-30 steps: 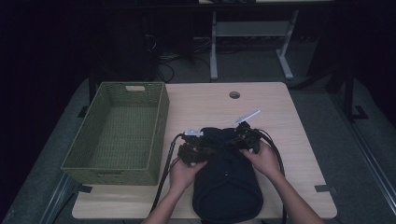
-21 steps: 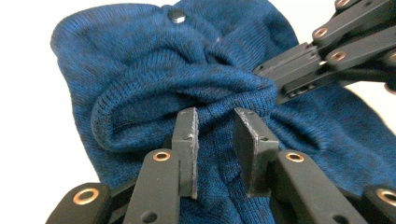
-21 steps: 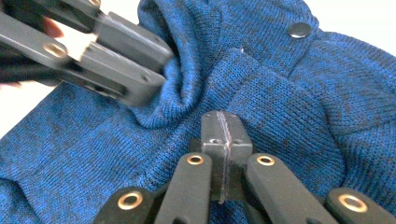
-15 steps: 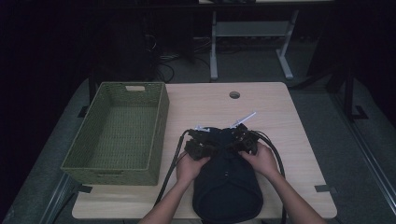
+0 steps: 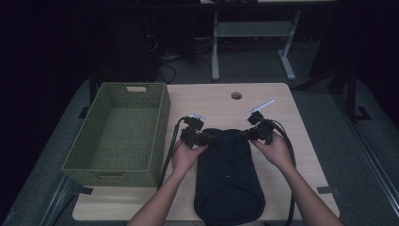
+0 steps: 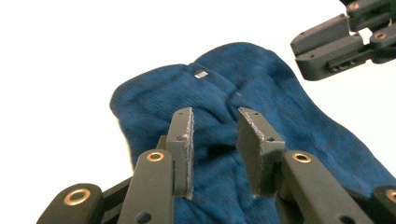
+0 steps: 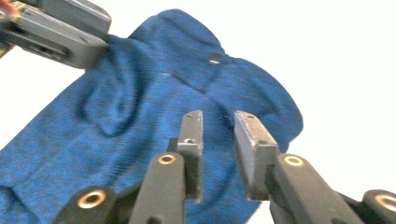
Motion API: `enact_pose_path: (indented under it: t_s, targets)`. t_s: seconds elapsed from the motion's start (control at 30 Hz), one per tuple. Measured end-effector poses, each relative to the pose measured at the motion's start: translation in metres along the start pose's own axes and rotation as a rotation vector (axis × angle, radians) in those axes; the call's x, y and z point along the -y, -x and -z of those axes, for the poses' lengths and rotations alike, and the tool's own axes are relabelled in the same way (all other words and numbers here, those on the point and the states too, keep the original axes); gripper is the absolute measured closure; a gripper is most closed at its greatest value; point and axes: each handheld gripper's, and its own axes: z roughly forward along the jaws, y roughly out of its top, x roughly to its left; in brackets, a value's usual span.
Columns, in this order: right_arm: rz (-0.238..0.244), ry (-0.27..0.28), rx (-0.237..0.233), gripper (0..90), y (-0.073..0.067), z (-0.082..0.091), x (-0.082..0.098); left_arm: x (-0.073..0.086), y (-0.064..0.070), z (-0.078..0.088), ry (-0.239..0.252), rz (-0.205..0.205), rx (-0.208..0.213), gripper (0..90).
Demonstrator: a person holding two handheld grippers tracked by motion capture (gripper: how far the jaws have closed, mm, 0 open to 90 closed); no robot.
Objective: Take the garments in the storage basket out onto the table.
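Two forearms come in from the near edge of the wooden table [image 5: 301, 155], one on each side of a dark blue knitted garment [image 5: 229, 176] that lies flat on the tabletop, its near end hanging at the table's near edge and its far end reaching toward the middle. Cables trail from both grippers back along the garment's sides toward the person. To the left, just beside the left forearm and its cable, stands an open green woven basket [image 5: 157, 136], apart from the garment. Beyond the hands the tabletop is bare wood with a round cable hole [image 5: 236, 95] near the far edge. Past the table, in the dark, stand the white legs of a desk frame [image 5: 215, 52] on the floor.

In the high view, the left gripper [image 5: 212, 139] sits at the garment's far left corner and the right gripper [image 5: 243, 135] at its far right corner, pointing inward toward each other across the far edge. In the left gripper view, the jaws of the left gripper [image 6: 215, 140] stand partly apart above the blue fabric with a clear gap between the pads; nothing is clamped. In the right gripper view, the right gripper [image 7: 218, 140] shows the same: jaws partly parted over the cloth, holding nothing. Both pairs of jaws have just been opening, with the fabric lying beneath them rather than pinched.
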Motion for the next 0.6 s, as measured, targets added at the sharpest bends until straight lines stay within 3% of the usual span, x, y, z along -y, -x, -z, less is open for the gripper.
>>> enact_pose_path:
  t_s: [0.07,0.2,0.4,0.6]
  targets:
    - [-0.036,-0.002,0.009,66.3,0.014,-0.002,0.000,0.000,-0.011,-0.007,-0.014,0.035,-0.021,65.4]
    - [-0.077,-0.001,0.013,63.3,0.026,-0.008,-0.002,0.001,-0.020,-0.011,-0.008,0.060,-0.050,64.3]
    - [-0.093,-0.027,0.025,62.4,0.029,-0.017,-0.003,0.000,-0.028,-0.009,0.009,0.090,-0.066,63.9]
    - [-0.105,-0.046,0.031,62.4,0.031,-0.025,-0.003,0.002,-0.036,-0.011,-0.021,0.104,-0.081,63.5]
